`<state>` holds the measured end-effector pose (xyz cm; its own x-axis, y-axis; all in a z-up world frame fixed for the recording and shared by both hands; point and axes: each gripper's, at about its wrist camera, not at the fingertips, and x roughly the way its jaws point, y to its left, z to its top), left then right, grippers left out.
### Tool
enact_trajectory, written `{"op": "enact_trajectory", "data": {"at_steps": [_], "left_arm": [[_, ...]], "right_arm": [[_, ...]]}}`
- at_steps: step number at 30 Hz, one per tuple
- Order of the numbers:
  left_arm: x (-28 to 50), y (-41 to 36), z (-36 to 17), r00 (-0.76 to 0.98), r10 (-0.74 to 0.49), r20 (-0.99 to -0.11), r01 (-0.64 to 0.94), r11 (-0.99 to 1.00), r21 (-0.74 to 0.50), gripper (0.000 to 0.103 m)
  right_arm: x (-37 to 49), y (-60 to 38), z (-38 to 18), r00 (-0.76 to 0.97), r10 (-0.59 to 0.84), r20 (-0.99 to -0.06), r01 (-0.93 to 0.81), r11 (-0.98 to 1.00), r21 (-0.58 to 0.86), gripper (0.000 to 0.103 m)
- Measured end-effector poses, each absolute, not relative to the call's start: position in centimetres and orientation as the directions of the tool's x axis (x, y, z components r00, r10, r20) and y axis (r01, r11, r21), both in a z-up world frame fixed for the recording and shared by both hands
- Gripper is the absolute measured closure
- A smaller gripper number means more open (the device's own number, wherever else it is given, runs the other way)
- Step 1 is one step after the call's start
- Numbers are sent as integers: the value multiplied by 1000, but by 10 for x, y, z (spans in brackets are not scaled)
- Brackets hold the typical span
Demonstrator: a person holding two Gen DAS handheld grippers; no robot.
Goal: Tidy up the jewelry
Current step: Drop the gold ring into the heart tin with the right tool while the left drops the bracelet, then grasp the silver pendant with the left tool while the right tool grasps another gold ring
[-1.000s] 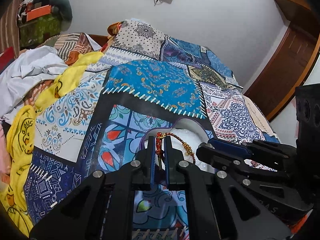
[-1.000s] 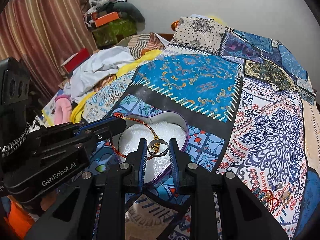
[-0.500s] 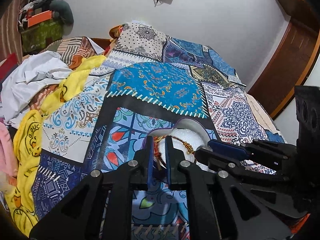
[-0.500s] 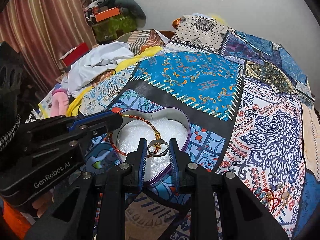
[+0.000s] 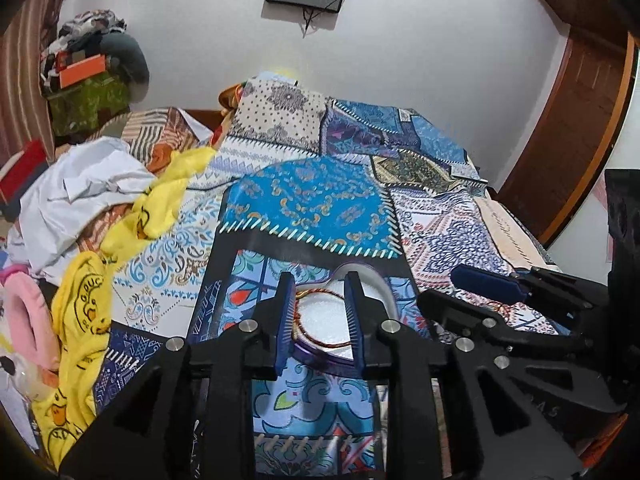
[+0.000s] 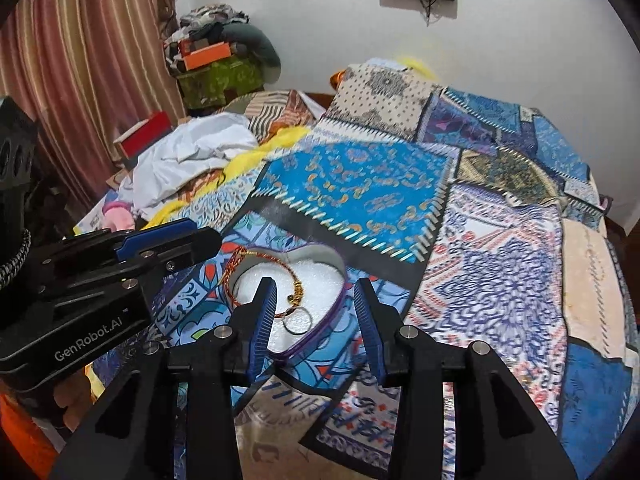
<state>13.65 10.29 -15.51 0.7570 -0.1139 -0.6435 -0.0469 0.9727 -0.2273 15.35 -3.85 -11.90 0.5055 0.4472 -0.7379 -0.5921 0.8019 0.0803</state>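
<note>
Jewelry sits in the heart-shaped, purple-rimmed tin box (image 6: 338, 280) with white foam lining, on the patchwork bed cover (image 6: 500, 264). Nearest, the right gripper (image 6: 316, 312) has its fingers (image 6: 262, 320) spreading apart, nothing clamped; the small silver ring (image 6: 297, 320) lies on the foam directly between and below them. Just beyond, the red-and-gold beaded bracelet (image 6: 256, 260) curves leftward, its far end draped over the box's left rim. The left gripper (image 5: 318, 316), fingers also parting and empty, hovers over that bracelet side, so it looks better placed for tucking the loop in.
</note>
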Motion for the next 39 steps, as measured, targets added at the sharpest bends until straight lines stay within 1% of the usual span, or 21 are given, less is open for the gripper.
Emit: {"op": "enact_trajectory", "data": {"at_steps": [5,9,12,16,20,29,39], "left_arm": [[131,89,-138,776,-112,-620,-22,979,-204,77],[128,73,-126,790,-118,-602,3,982,-188,72],[128,60,-119,795,-125,-594,24,984,-175,71],[130,44,-117,792,-139,-595,49,985,-166,67],[136,27,-119,779,-159,-607,77,984,-160,66],[152,-10,-139,723,-206,-659,141,978,-151,65],[161,-36,-170,643,-255,-722,193,966,-169,65]], "right_arm": [[150,-55,-103,546,446,-709,-570,818,76,66],[148,-73,-92,578,442,-685,-547,834,76,66],[148,-90,-84,611,426,-667,-520,852,68,66],[150,-114,-76,644,408,-647,-480,874,74,66],[152,-141,-73,672,375,-638,-436,897,69,66],[163,-186,-82,686,313,-657,-347,934,82,66],[169,-206,-110,639,296,-710,-324,941,101,66]]}}
